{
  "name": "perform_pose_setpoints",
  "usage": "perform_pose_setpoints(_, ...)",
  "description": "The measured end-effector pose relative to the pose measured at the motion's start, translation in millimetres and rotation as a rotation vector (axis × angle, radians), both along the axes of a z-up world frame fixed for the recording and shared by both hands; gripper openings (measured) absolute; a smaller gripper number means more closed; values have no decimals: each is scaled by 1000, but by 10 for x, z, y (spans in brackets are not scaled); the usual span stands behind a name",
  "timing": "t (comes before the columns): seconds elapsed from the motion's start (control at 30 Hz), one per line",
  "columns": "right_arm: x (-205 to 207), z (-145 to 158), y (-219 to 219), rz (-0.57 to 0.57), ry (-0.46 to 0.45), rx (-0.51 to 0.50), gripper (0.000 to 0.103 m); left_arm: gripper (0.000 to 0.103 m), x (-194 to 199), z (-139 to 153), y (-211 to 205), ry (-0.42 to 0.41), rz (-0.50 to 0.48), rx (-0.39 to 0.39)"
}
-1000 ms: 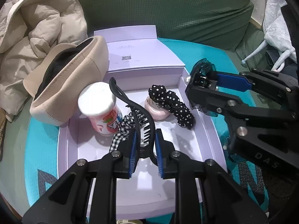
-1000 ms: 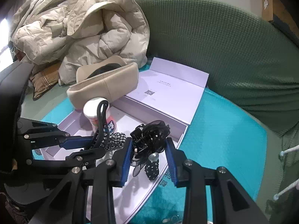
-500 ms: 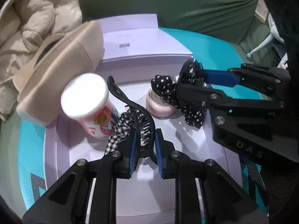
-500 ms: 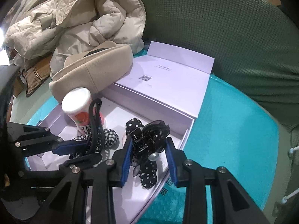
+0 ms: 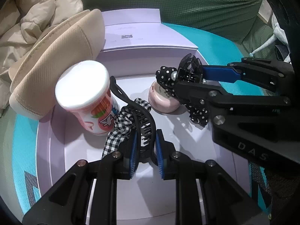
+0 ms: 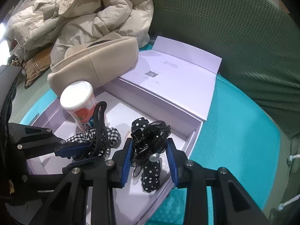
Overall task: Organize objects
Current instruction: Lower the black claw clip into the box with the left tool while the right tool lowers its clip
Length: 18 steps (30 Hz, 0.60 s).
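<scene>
A pale lilac box point(image 5: 48, 142) lies open on the teal surface, lid folded back. Inside, a white-capped bottle point(image 5: 88, 101) with a pink label stands at the left, a checked scrunchie point(image 5: 121, 123) beside it, and a pink round jar point(image 5: 161, 101) under a polka-dot scrunchie point(image 5: 198, 112). 2 black claw clips, 1 plain point(image 5: 138, 116) and 1 frilly with a pearl point(image 5: 189, 71), are held upright above the box floor.

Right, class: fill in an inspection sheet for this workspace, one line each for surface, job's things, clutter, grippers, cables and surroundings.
Surface: teal mat.
Job's things: open lilac box holding white-lidded cup, pink jar, gingham scrunchie, polka-dot scrunchie.
Clutter: beige cap leaning on the box.
Grippers: left gripper shut on black claw clip; right gripper shut on black flower clip.
Cables: nothing seen.
Surroundings: green sofa, cream puffer jacket.
</scene>
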State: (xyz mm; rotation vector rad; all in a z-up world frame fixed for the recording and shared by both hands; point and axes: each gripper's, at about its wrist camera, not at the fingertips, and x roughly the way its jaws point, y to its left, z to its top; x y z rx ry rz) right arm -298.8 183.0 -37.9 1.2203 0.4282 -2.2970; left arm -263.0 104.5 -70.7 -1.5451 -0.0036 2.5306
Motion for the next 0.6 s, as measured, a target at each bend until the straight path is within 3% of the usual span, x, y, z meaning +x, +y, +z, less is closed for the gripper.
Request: perform_pose_setpoints(0.6,-100,-93,-45,-26,-67,37,41,19,-18,14,-54,-29,42,44)
